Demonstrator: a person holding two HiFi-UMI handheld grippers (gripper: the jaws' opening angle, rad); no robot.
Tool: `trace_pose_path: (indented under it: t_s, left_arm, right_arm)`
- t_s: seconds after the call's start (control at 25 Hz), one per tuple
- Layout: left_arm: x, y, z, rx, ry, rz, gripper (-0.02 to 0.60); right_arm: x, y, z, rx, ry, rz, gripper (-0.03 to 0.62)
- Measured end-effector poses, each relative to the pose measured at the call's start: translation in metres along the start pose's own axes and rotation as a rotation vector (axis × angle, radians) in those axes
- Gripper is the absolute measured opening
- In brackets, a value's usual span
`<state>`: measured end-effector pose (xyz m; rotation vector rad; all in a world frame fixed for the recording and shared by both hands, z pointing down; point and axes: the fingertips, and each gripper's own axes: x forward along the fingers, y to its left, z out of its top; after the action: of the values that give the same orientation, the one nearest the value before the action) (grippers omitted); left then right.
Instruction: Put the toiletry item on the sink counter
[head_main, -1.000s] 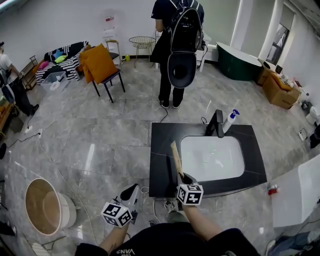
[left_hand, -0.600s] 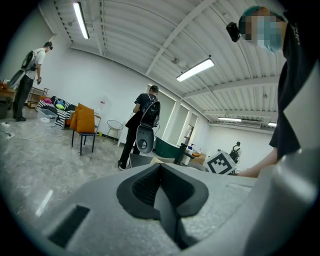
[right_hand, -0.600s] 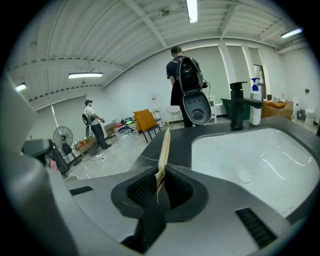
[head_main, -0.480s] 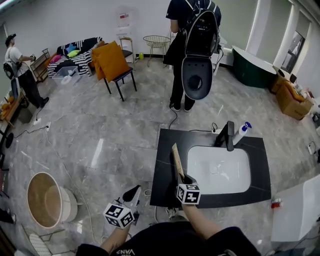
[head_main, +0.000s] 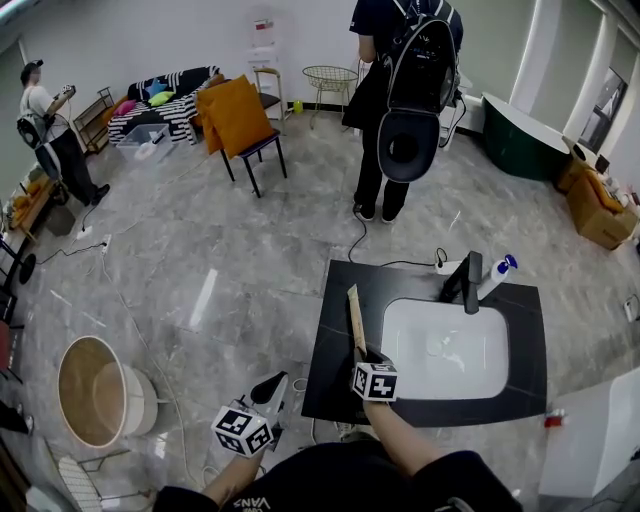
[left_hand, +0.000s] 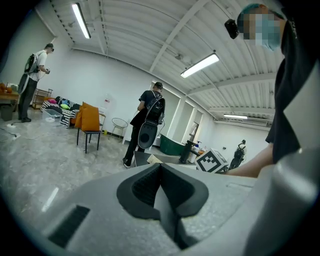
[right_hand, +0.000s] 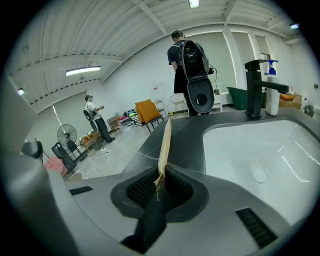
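Observation:
A flat tan paper packet (head_main: 355, 315) stands on edge, gripped at its lower end by my right gripper (head_main: 362, 352), which is shut on it. It hangs over the left strip of the black sink counter (head_main: 335, 360), beside the white basin (head_main: 445, 350). In the right gripper view the packet (right_hand: 164, 147) rises from between the pads of the right gripper (right_hand: 159, 186), with the counter (right_hand: 180, 135) below. My left gripper (head_main: 275, 382) is off the counter's front left corner, over the floor. Its jaws are together with nothing in them (left_hand: 161, 172).
A black faucet (head_main: 470, 280) and a white pump bottle (head_main: 497, 272) stand at the basin's far edge. A person with a backpack (head_main: 405, 100) stands beyond the counter. A round wooden tub (head_main: 95, 390) sits on the floor at left. An orange chair (head_main: 240, 120) is farther back.
My right gripper has sunk a little toward the counter's left strip with the packet still in it. The left gripper has drifted slightly. The whole view has shifted.

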<state>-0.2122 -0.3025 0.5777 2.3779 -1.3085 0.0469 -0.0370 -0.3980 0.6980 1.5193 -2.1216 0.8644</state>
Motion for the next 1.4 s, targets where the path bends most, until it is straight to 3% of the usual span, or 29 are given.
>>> trace_pose_path:
  t_s: [0.2, 0.8, 1.12, 1.4]
  left_arm:
    - [0.006, 0.0, 0.0, 0.0, 0.003, -0.003, 0.006]
    - [0.006, 0.004, 0.001, -0.003, -0.006, 0.02, 0.006]
    - [0.0, 0.003, 0.002, 0.004, -0.009, 0.015, 0.006]
    - [-0.007, -0.009, 0.0, 0.019, 0.0, -0.02, 0.006]
  right_arm:
    - [0.01, 0.002, -0.003, 0.001, 0.046, 0.019, 0.05]
    - [0.018, -0.006, -0.006, -0.028, 0.087, 0.008, 0.163]
    - [0.004, -0.003, 0.004, -0.027, 0.034, 0.011, 0.186]
    - [-0.03, -0.003, 0.026, -0.031, -0.091, 0.011, 0.184]
